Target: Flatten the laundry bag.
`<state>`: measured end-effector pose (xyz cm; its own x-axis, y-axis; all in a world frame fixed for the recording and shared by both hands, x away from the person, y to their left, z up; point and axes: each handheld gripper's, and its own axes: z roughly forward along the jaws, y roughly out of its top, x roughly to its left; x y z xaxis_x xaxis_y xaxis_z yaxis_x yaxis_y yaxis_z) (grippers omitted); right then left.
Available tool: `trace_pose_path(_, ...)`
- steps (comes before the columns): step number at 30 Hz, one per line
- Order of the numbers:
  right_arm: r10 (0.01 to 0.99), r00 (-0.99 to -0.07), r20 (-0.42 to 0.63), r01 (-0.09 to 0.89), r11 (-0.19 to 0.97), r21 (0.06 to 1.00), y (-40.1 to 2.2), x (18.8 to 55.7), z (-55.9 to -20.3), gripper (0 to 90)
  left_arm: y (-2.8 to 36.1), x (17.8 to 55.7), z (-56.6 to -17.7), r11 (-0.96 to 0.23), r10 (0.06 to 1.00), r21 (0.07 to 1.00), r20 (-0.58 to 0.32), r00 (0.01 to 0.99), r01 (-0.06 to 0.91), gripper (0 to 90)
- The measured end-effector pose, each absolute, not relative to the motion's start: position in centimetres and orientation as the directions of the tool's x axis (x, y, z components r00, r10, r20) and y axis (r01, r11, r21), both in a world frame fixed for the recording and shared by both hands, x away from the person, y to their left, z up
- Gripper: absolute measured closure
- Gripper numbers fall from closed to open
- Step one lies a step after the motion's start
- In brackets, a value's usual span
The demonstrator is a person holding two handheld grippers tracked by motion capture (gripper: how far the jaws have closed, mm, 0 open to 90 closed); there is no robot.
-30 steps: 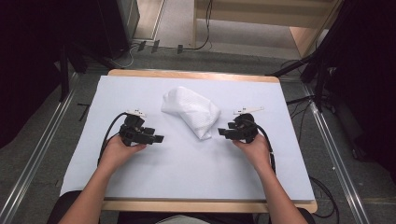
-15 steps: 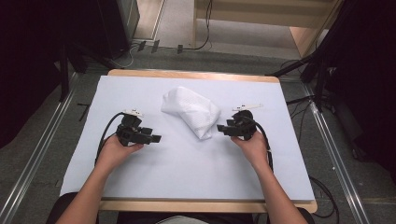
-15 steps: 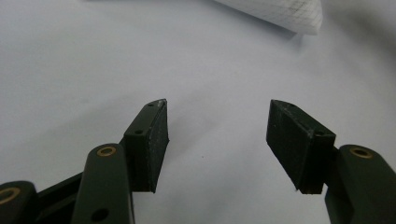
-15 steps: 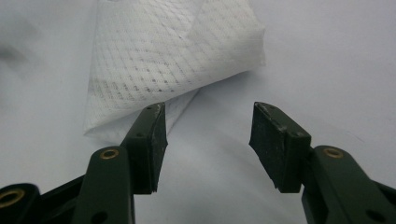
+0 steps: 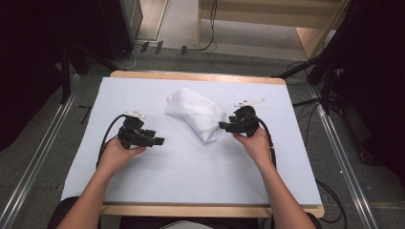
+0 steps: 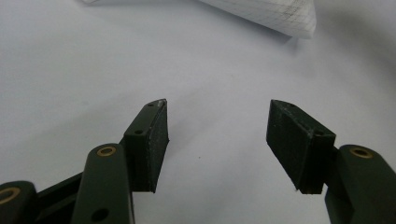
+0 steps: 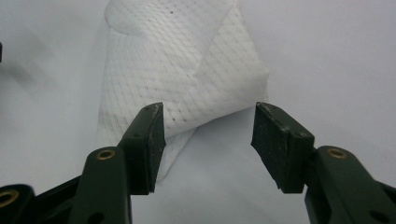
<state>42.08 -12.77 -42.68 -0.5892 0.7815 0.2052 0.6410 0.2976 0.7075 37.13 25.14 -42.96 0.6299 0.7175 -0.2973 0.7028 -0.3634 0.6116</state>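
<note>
A crumpled white mesh cloth [image 5: 196,114] lies on the white-covered table [image 5: 191,181], at the middle toward the far side. My right gripper [image 5: 221,125] points left at the cloth's right edge. In the right gripper view this gripper [image 7: 208,123] stands open; its jaws have just opened a little, and the mesh cloth [image 7: 182,70] reaches to the fingertips with neither pad pressing on it. My left gripper [image 5: 161,141] sits left of the cloth, pointing right, apart from it. In the left gripper view it [image 6: 217,121] is open over bare cover, with a cloth corner [image 6: 275,18] far ahead.
A wooden table rim [image 5: 200,76] shows at the far edge. Metal rails [image 5: 33,162] run along the floor on both sides. Cables and a dark stand [image 5: 329,71] lie beyond the right corner, and dark equipment [image 5: 114,24] stands at the back left.
My right gripper has crept slightly farther up the table toward the cloth. The left hand and the cloth have kept still.
</note>
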Motion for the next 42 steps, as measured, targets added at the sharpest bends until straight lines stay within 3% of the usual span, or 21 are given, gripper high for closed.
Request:
trace_pose_path(15,0.79,-0.588,0.172,0.634,0.318,0.705,-11.5,45.4,-42.1,40.6,26.0,36.2,-42.8,-0.35,0.733,0.615,-0.289,0.615,0.706,39.8)
trace_pose_path(22,0.804,-0.562,0.195,0.676,0.31,0.669,-11.4,47.9,-44.2,35.9,26.8,35.7,-42.9,-0.338,0.748,0.614,-0.285,0.599,0.714,39.8)
trace_pose_path(31,0.798,-0.556,0.233,0.717,0.318,0.62,-10.7,48.4,-46.5,38.9,27.5,35.1,-43.0,-0.327,0.765,0.611,-0.277,0.582,0.721,39.7)
trace_pose_path(33,0.794,-0.563,0.227,0.705,0.319,0.633,-10.7,48.2,-46.6,46.7,27.7,34.9,-43.0,-0.32,0.769,0.613,-0.277,0.576,0.722,39.8)
trace_pose_path(34,0.782,-0.577,0.236,0.7,0.325,0.636,-10.6,48.0,-46.6,60.6,27.8,34.9,-43.0,-0.321,0.769,0.612,-0.277,0.576,0.723,39.8)
trace_pose_path(36,0.776,-0.587,0.23,0.693,0.335,0.638,-10.5,47.8,-46.6,64.3,27.9,34.8,-43.0,-0.317,0.773,0.61,-0.278,0.571,0.726,39.8)
trace_pose_path(39,0.771,-0.601,0.209,0.682,0.36,0.637,-10.1,47.6,-46.3,83.2,28.1,34.8,-42.9,-0.31,0.774,0.614,-0.281,0.568,0.726,39.9)
trace_pose_path(42,0.769,-0.605,0.205,0.679,0.365,0.637,-10.1,47.5,-45.8,86.5,28.2,34.9,-42.9,-0.31,0.774,0.616,-0.279,0.569,0.724,39.9)
